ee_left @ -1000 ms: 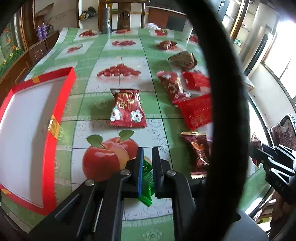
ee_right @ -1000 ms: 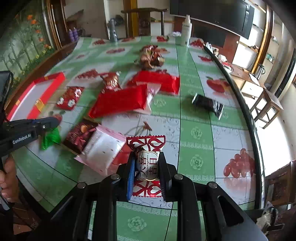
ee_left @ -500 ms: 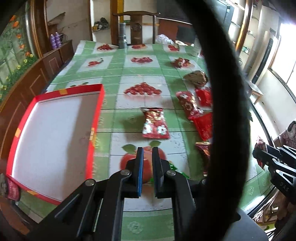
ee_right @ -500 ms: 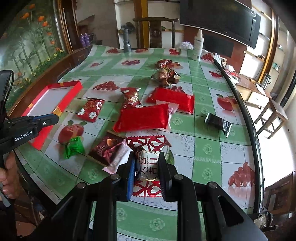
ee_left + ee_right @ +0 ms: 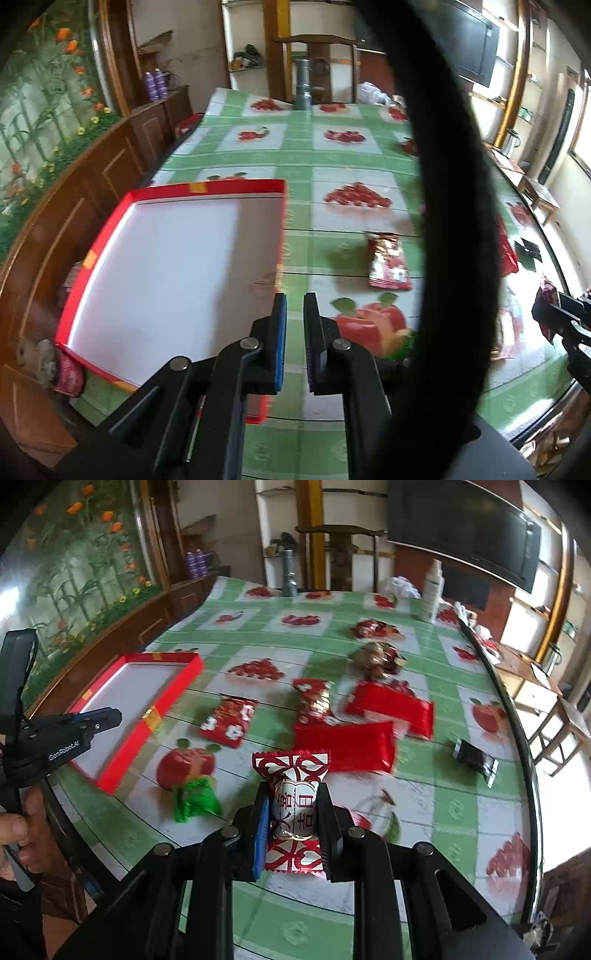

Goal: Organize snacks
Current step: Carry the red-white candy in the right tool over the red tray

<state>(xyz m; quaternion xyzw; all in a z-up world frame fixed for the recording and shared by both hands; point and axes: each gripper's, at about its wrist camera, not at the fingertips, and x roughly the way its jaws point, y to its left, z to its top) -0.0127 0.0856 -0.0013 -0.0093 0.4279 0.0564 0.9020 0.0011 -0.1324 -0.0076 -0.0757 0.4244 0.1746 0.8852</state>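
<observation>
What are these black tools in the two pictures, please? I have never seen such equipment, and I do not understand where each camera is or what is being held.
No robot here: a person holds a handheld gripper in each hand, and each carries a wide-angle camera looking along its jaws. The left camera shows the left gripper, its jaws nearly together with nothing between them, over the edge of a red tray with a bare white inside. The right camera shows the right gripper closed on a red and white candy. Below lies a green fruit-patterned tablecloth with scattered snacks: red packets, a green candy, a black packet.
</observation>
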